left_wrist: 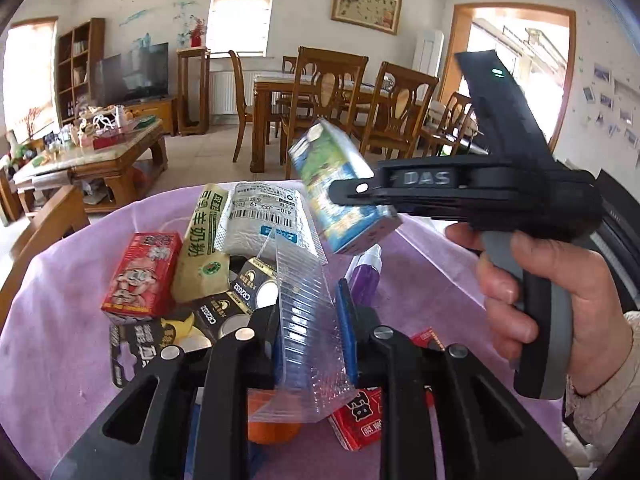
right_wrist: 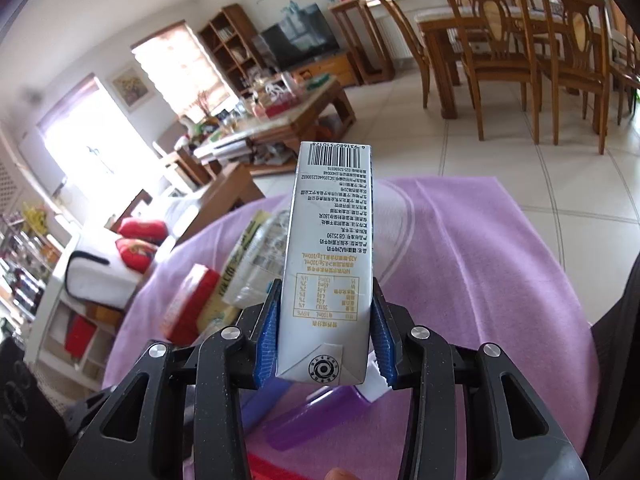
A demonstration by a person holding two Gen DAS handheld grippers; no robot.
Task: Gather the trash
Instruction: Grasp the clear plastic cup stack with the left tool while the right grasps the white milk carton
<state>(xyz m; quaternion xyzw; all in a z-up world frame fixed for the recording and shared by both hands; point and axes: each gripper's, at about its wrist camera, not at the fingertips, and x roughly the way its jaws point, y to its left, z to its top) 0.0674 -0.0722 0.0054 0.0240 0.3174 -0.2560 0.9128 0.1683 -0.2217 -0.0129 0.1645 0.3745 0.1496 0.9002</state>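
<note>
My left gripper is shut on a clear ridged plastic tray and holds it above the pile of trash on the purple cloth. My right gripper is shut on a milk carton, lifted off the table. In the left wrist view the carton hangs in the right gripper over the pile. The pile holds a red carton, a yellow wrapper, a white mailer bag and battery cards.
A purple spray bottle lies on the cloth; it also shows in the right wrist view. An orange and a red packet lie under my left gripper. A coffee table, dining table and chairs stand beyond.
</note>
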